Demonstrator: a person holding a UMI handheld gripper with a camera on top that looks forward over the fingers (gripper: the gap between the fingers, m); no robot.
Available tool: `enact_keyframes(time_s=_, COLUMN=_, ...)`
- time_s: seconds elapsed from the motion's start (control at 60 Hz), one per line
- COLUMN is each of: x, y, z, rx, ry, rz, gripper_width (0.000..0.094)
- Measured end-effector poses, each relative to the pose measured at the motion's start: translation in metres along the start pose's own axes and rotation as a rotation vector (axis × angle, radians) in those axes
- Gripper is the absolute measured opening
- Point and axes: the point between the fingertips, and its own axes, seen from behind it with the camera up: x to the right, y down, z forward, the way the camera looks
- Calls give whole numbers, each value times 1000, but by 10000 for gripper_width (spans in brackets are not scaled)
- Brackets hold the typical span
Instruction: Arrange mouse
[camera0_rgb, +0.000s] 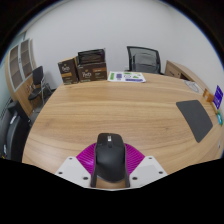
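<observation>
gripper view of an office table (110, 110) during the mouse-arranging task. a black computer mouse (110, 156) sits between the two magenta pads (88, 158) of the tongs (110, 168), at the near edge of the wooden table; the pads appear to press on both of its flanks, so the tongs read as clenched on the mouse. whether the mouse is lifted or resting on the table cannot be told.

a dark mouse mat (195, 118) lies on the right of the table, well apart from the mouse, and is the likely destination. papers (127, 76) lie at the far edge; a blue item (218, 97) stands at the far right. a black office chair (144, 59) and cardboard boxes (83, 68) stand beyond the table.

risks, as judgement: the mouse's rounded, smooth flanks may let it slip or twist out of the pads during carriage, especially if the grip sits low or off-centre; a tilted release could leave it askew or half off the mat; dragging it over the mat's edge could shift the mat.

hidden or unclear: the mouse's near end and underside are covered by the tongs; any cable cannot be made out; the mat's right edge is cut off; the box labels and the papers' print are unreadable.
</observation>
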Motion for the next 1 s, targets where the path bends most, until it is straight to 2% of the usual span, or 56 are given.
enact_keyframes(time_s=0.15, x=-2, y=2, z=-10, rx=-22, ry=-33, rz=8, gripper_width=369)
enact_keyframes(time_s=0.25, x=7, y=-16, z=-29, rx=-2, ry=-34, rz=8, gripper_width=371)
enact_keyframes(time_s=0.333, x=15, y=-47, z=-51, rx=37, ry=-45, rz=-6, gripper_width=369)
enact_keyframes(time_s=0.4, x=32, y=-88, z=-69, rx=104, ry=-37, rz=-8, gripper_width=371)
enact_keyframes(time_s=0.533, x=105, y=-161, z=-102, rx=204, ry=5, rz=0, gripper_width=369)
enact_keyframes(time_s=0.667, x=212, y=-208, z=-104, rx=262, ry=119, rz=5, gripper_width=369)
enact_keyframes(time_s=0.817, x=317, y=-200, z=-70, rx=237, ry=201, rz=60, gripper_width=367)
enact_keyframes(time_s=1.0, x=392, y=-145, z=-10, rx=145, ry=237, rz=122, gripper_width=368)
